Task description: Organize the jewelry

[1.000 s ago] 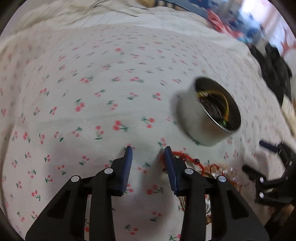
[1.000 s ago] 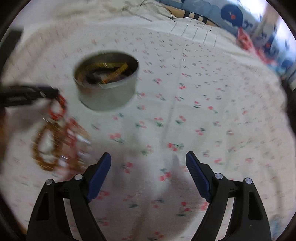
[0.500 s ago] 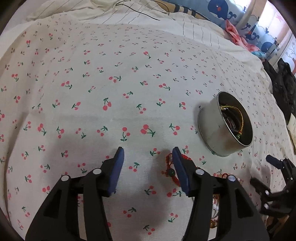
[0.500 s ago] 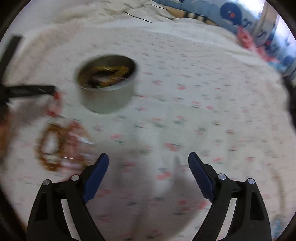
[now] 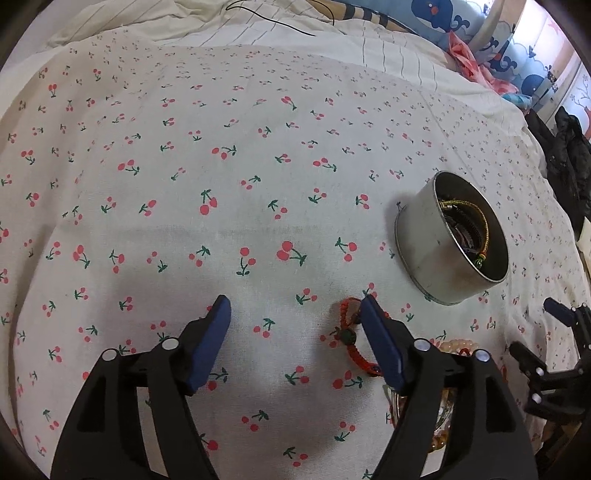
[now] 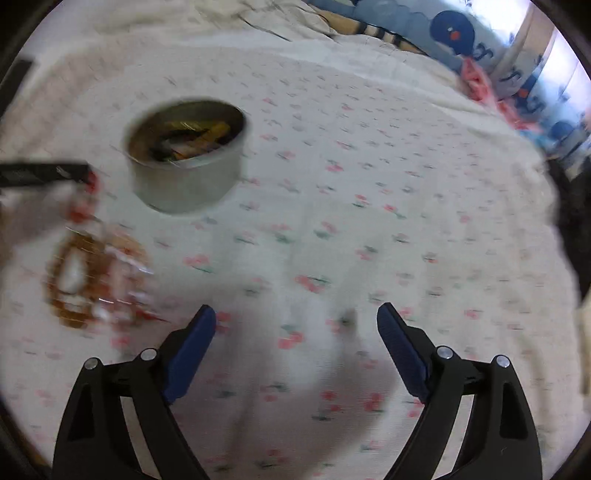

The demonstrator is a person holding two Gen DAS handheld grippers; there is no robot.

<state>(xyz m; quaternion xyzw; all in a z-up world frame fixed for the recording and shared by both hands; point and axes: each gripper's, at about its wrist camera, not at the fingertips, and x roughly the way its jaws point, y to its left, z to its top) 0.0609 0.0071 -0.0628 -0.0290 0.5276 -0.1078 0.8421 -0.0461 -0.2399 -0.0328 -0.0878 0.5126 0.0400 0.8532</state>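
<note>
A round metal tin [image 5: 452, 243] holding bracelets stands on the cherry-print sheet [image 5: 221, 166]; it also shows in the right wrist view [image 6: 186, 162]. My left gripper [image 5: 295, 306] is open, low over the sheet. A red braided bracelet [image 5: 349, 332] lies just inside its right finger. A heap of amber and red bead bracelets [image 6: 92, 280] lies left of my right gripper [image 6: 295, 321], which is open and empty. The left gripper's finger [image 6: 44, 173] reaches in at the left of the right wrist view. The right wrist view is blurred.
More beads [image 5: 454, 347] lie behind the left gripper's right finger. The right gripper [image 5: 546, 347] shows at the far right of the left wrist view. Striped bedding, a black cable [image 5: 280, 22], whale-print pillows [image 5: 443, 18] and dark clothing [image 5: 565, 147] lie at the far edge.
My left gripper has opened wider and drawn back from the tin; the red bracelet now lies on the sheet by its right finger. The right gripper has shifted slightly, staying open.
</note>
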